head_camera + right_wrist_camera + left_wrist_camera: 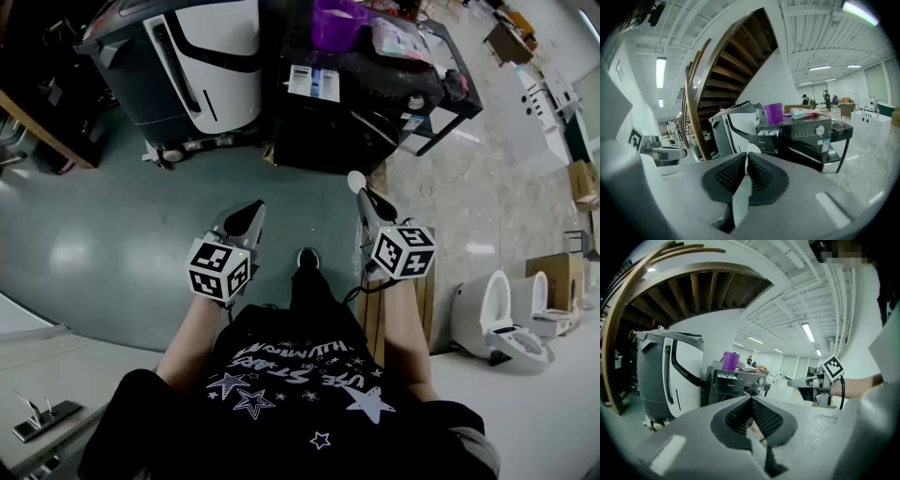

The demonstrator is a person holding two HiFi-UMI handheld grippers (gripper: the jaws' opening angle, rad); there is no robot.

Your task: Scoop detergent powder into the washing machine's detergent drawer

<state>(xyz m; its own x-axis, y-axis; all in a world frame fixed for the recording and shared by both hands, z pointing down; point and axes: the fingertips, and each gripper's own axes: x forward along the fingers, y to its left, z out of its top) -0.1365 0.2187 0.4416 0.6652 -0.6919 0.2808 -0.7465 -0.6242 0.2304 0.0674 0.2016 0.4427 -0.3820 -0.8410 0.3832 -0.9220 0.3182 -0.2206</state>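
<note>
A black washing machine (pixel 375 112) stands ahead of me, its detergent drawer (pixel 314 82) pulled open at the top left. On its lid are a purple container (pixel 336 23) and a detergent bag (pixel 398 39). My right gripper (pixel 367 199) is shut on the handle of a white scoop (pixel 356 180), well short of the machine. The right gripper view shows the scoop (pixel 739 197) between the jaws, with the drawer (pixel 768 133) and purple container (pixel 773 113) beyond. My left gripper (pixel 253 212) is shut with nothing in it and level with the right; its jaws (pixel 751 401) meet.
A grey-and-white appliance (pixel 187 66) stands left of the washer. A wooden bench (pixel 375 314) lies under my right arm. Two white toilets (pixel 502 319) and a cardboard box (pixel 562 277) sit at the right. A wooden staircase (pixel 722 79) rises behind.
</note>
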